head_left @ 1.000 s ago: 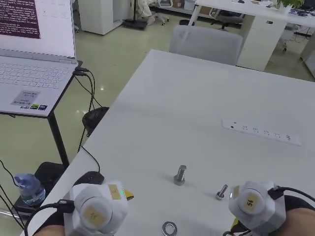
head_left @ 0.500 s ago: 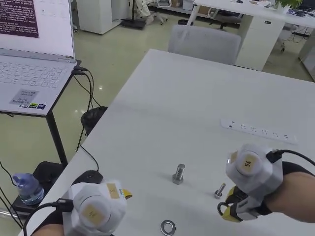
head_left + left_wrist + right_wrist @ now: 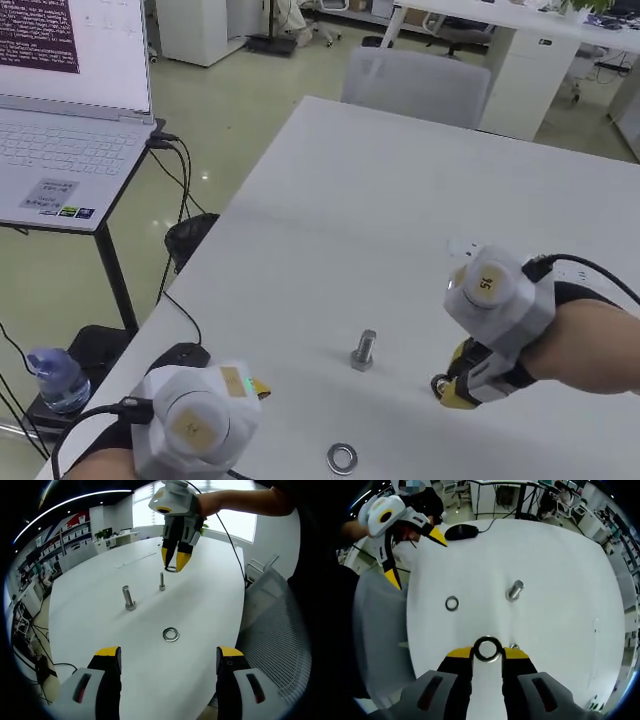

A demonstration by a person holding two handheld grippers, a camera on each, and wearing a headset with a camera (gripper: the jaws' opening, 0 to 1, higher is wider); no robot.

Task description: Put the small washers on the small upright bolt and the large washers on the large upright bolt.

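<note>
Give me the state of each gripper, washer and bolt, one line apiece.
Left gripper: open, empty.
Right gripper: shut on the held washer.
Held washer: in the air, pinched at its rim, on no bolt.
Loose washer: flat on the table.
Large bolt: upright, no washer on it.
Small bolt: upright, no washer on it.

Round sticker, right gripper housing: two digits, first reads 5 — second unclear.
Round sticker, left gripper housing: marks blurred, unreadable.
Laptop screen: pale text lines on dark purple panel — illegible.
Palm-rest stickers on laptop: print too small to read.
</note>
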